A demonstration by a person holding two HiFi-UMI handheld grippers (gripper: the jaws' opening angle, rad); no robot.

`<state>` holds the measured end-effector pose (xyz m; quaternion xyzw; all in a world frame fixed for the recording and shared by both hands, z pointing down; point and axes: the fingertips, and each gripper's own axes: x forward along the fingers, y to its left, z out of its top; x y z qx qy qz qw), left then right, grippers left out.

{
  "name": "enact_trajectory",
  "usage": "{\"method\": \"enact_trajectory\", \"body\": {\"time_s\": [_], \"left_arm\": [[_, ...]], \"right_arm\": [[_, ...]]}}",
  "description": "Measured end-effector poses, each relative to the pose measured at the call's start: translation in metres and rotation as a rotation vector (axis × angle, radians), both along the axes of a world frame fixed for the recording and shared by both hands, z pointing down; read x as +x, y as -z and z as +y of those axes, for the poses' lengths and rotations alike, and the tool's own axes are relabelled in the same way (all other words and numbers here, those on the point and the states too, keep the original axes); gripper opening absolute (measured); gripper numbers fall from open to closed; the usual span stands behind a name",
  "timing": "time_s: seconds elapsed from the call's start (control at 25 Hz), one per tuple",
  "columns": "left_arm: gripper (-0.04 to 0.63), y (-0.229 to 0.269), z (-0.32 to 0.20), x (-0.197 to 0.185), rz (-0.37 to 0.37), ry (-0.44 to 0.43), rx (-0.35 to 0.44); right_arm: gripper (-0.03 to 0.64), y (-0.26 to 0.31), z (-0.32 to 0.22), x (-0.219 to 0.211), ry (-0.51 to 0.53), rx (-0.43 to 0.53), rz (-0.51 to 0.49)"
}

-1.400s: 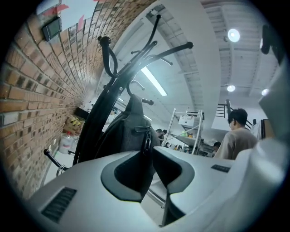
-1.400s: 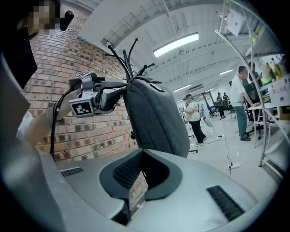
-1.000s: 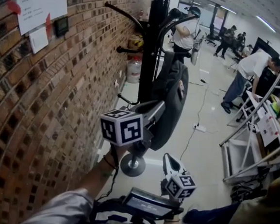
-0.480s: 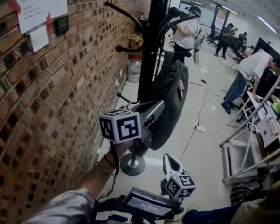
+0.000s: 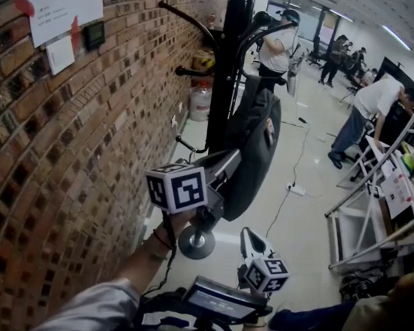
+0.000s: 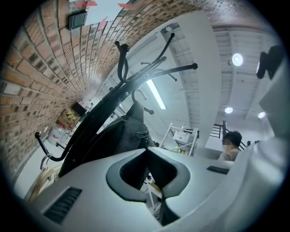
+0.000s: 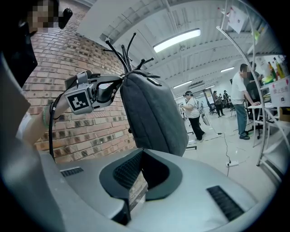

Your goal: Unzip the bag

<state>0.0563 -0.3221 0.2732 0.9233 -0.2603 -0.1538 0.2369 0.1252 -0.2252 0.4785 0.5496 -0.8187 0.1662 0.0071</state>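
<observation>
A dark grey bag (image 5: 255, 147) hangs upright from a black coat rack (image 5: 227, 69) beside the brick wall. In the head view my left gripper (image 5: 236, 156) is raised with its tips at the bag's lower left side; whether they touch it I cannot tell. Its jaws meet at the tips with nothing between them (image 6: 147, 149), and the bag (image 6: 127, 133) shows just beyond. My right gripper (image 5: 248, 234) is lower and nearer to me, apart from the bag, its jaws shut and empty (image 7: 141, 152). In the right gripper view the bag (image 7: 152, 111) rises ahead with the left gripper (image 7: 115, 86) at its upper left.
The brick wall (image 5: 86, 150) runs close along the left. The rack's round base (image 5: 196, 244) stands on the floor. A cable and a power strip (image 5: 295, 189) lie to the right, with a metal frame (image 5: 365, 211) beyond. Several people (image 5: 367, 110) stand further back.
</observation>
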Motion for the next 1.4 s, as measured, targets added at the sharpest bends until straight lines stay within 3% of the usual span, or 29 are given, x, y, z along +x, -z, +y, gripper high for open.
{"method": "enact_trajectory", "body": {"time_s": [0.64, 1.04, 1.4], "left_arm": [[0.005, -0.008, 0.006, -0.003, -0.003, 0.022, 0.016], [0.005, -0.019, 0.012, -0.009, -0.012, 0.059, -0.033], [0.005, -0.022, 0.013, -0.009, -0.030, 0.088, 0.038]], "right_arm": [[-0.009, -0.003, -0.002, -0.001, 0.015, -0.004, 0.001], [-0.009, -0.007, -0.002, -0.006, 0.039, -0.015, -0.005], [-0.009, -0.010, 0.000, -0.005, 0.060, -0.022, 0.008]]}}
